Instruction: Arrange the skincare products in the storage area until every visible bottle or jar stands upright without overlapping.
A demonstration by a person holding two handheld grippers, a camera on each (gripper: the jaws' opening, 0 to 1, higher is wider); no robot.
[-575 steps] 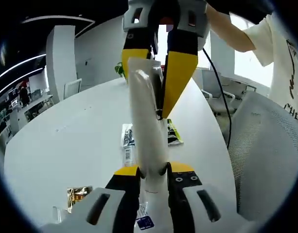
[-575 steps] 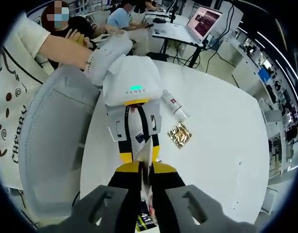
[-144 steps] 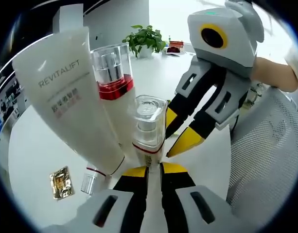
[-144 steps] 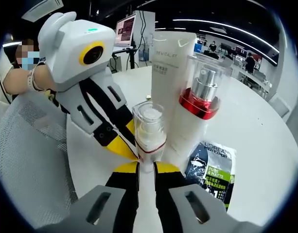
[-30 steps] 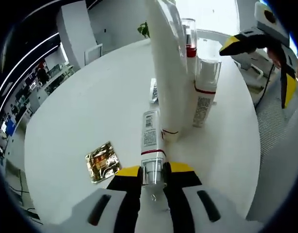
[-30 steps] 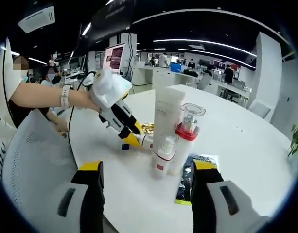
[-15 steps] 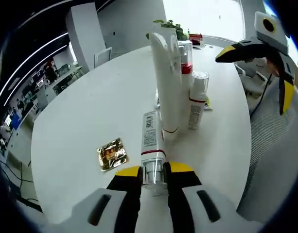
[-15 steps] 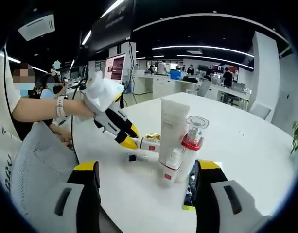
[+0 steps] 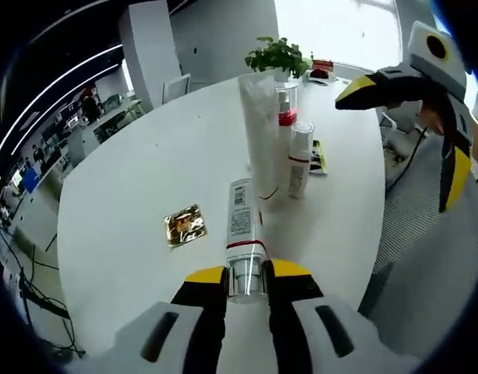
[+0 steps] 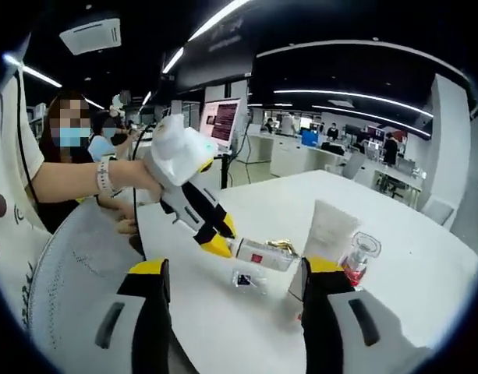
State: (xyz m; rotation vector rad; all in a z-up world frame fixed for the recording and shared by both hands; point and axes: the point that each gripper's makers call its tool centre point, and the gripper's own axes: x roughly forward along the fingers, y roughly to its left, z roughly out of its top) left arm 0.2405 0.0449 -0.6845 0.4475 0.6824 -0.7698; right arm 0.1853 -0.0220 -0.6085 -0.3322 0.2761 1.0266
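left gripper (image 9: 246, 274) clamped on small tube (image 9: 241, 222) by cap end | light, slick, squashy body – grip rigid cap | right gripper (image 10: 231, 284) wide, empty

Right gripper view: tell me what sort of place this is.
Most likely an open-plan office: rows of desks under long ceiling light strips, a lit monitor, and a round white table holding the skincare products.
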